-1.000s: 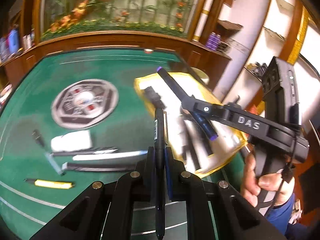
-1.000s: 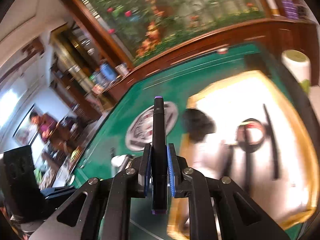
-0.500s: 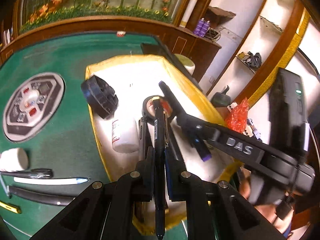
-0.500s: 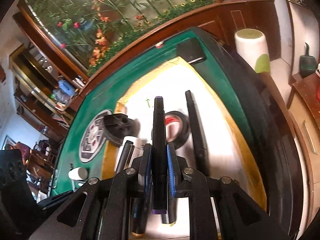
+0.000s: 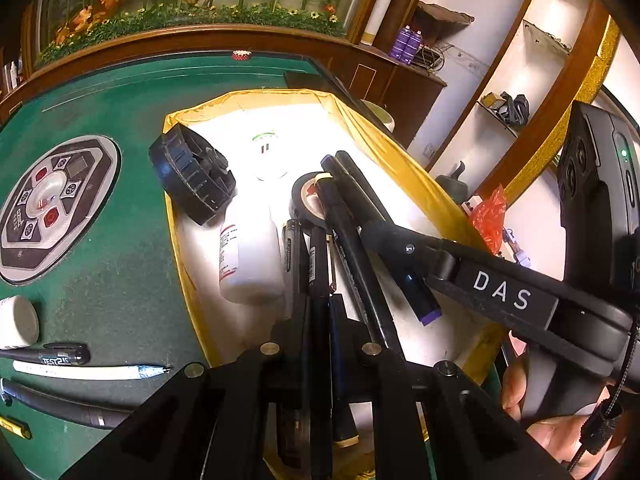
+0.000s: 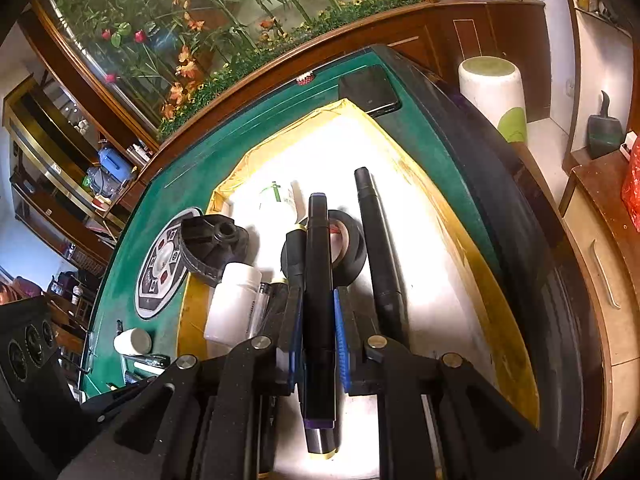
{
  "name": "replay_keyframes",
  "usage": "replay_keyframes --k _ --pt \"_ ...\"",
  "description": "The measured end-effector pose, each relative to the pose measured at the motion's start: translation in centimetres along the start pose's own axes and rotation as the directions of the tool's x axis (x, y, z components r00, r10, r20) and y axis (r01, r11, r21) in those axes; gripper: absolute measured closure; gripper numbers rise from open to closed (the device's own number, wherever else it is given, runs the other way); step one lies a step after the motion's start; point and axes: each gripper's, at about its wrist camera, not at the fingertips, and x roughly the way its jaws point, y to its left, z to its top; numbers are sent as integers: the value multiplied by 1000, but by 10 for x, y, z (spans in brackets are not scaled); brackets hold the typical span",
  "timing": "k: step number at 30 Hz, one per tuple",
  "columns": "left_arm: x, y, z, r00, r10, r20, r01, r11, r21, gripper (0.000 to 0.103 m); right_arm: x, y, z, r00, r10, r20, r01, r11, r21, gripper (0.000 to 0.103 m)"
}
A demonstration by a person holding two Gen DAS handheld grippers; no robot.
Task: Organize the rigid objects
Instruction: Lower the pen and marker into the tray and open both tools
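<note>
Both grippers are hovering over the yellow-rimmed tray (image 6: 500,320), and each one is loaded. The right gripper (image 6: 318,344) is clamped on a black marker with a purple end (image 6: 318,280), pointing roughly toward 12 o'clock in its own view. The left gripper (image 5: 320,344) is pinched tight on a slim black pen (image 5: 318,264), right above the pens already lying in the tray.

The tray's getting crowded: a white bottle (image 5: 248,256) at about 9 o'clock from the left pen, a roll of black tape (image 6: 348,248) just past the marker tip, a long black marker (image 6: 378,252) at 3 o'clock, and a black ribbed disc (image 5: 192,176) propped on the tray's left rim.

My take is to line each pen up parallel with the ones already down, lower until it's nearly resting, then let go so nothing bounces or rolls onto the tape. Dropping one at a time seems safer, since the two grippers are close together.

More pens (image 5: 60,364) are waiting on the green felt (image 5: 120,280).
</note>
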Motion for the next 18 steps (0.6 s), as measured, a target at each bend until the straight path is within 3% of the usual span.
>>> replay_keyframes --k 9,16,18 --pt "0 -5 -2 999 31 23 -32 999 25 95 4 0 0 1000 -17 -11 17 1000 5 89" --pt "0 -3 -3 1000 10 18 -10 1000 21 94 3 1 1 1000 -19 -8 19 1000 7 88" --pt "-1 -4 -4 1000 18 23 -19 999 27 84 1 1 1 1000 -21 1 21 1000 5 88"
